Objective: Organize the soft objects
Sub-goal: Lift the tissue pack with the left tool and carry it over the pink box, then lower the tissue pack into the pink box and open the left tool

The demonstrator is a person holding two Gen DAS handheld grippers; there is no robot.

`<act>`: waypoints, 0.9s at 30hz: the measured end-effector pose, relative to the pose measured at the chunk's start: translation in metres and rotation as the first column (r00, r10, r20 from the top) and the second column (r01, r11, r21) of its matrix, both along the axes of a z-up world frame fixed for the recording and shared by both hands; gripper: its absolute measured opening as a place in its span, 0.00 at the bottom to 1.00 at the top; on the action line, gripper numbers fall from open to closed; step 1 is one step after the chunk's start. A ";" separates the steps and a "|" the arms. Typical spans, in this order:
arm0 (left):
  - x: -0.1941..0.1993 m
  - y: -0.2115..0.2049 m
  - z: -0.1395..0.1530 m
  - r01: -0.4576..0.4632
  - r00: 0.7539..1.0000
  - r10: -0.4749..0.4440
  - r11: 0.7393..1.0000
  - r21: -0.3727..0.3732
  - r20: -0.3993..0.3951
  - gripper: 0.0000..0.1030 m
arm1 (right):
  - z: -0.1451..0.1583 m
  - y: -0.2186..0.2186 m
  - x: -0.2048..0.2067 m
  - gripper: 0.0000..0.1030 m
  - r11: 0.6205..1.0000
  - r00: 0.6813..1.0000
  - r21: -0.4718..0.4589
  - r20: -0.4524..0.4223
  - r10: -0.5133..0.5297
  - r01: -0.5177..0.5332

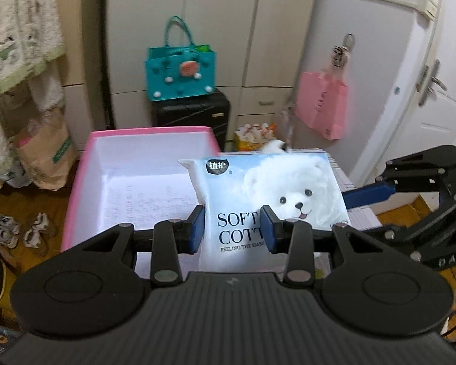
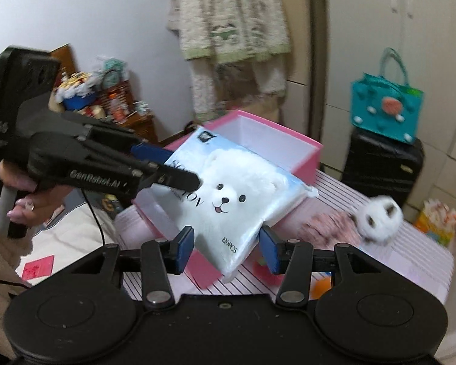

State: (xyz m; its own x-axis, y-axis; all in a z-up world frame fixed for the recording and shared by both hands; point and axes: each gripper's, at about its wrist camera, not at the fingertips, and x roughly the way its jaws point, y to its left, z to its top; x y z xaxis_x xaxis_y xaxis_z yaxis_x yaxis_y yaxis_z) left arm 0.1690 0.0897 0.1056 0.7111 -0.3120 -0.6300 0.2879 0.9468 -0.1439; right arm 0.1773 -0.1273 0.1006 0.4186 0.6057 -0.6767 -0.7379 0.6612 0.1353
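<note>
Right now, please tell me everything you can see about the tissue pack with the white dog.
The tissue pack is a soft, glossy plastic packet, pale blue with a fluffy white dog, "SOFT" lettering and "120PCS". It is held tilted above the pink box. The left hand-held gripper and the right hand-held gripper each pinch one edge.

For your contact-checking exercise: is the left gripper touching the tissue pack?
Touching. In the left wrist view, the left gripper has both blue fingers pressed against the sides of the tissue pack, with no gap showing.
</note>
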 end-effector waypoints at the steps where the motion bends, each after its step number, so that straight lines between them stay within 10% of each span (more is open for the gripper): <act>1: 0.004 0.006 0.001 -0.010 1.000 0.010 1.000 0.004 -0.006 0.37 | 0.001 0.009 0.005 0.53 1.000 1.000 -0.012 0.007 0.015 -0.015; 14: 0.134 0.057 -0.032 -0.089 0.973 0.102 0.994 0.070 -0.207 0.36 | -0.018 0.092 0.098 0.46 0.983 0.996 -0.184 0.073 0.040 -0.026; 27: 0.203 0.054 -0.070 -0.090 0.937 0.153 0.975 0.204 -0.315 0.37 | -0.055 0.114 0.167 0.28 0.977 0.995 -0.213 -0.103 -0.004 -0.018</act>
State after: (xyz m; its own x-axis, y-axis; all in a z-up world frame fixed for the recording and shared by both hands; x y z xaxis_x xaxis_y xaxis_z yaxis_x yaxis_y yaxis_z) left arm 0.3718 0.1434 0.0356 0.4808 -0.0928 -0.8719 0.1352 0.9903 -0.0308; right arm 0.3439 -0.0131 0.0456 0.3366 0.4457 -0.8295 -0.7321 0.6779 0.0671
